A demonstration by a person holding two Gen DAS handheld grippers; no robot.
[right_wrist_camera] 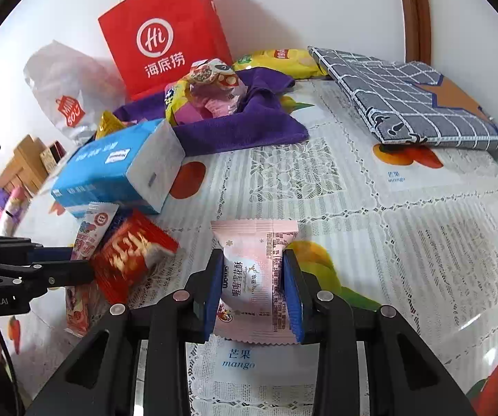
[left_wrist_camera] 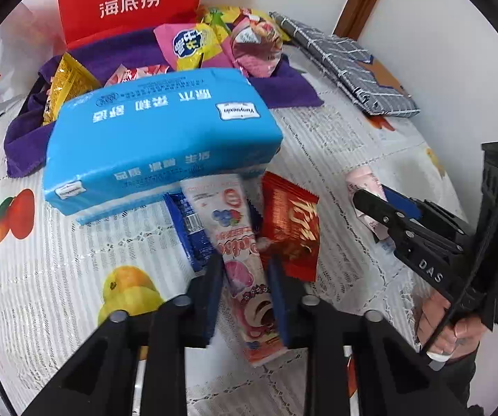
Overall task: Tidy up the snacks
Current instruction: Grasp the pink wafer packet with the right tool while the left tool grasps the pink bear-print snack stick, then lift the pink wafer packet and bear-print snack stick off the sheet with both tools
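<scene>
My left gripper (left_wrist_camera: 245, 263) is shut on a long white and pink snack packet (left_wrist_camera: 235, 228) that lies on the fruit-print tablecloth (left_wrist_camera: 75, 260). The packet's far end is tucked under a blue tissue pack (left_wrist_camera: 158, 138). A red packet (left_wrist_camera: 294, 225) and a blue packet (left_wrist_camera: 190, 228) lie against it. My right gripper (right_wrist_camera: 253, 258) is shut on a pale pink snack packet (right_wrist_camera: 252, 277) just above the cloth. The same right gripper (left_wrist_camera: 370, 197) shows at the right of the left wrist view. The left gripper (right_wrist_camera: 79, 261) shows at the left of the right wrist view.
A purple cloth (right_wrist_camera: 242, 128) at the back holds several snacks. A red paper bag (right_wrist_camera: 165, 34) stands behind it against the wall. A folded grey checked fabric case (right_wrist_camera: 404, 104) lies at the back right. A white plastic bag (right_wrist_camera: 61, 93) sits at the left.
</scene>
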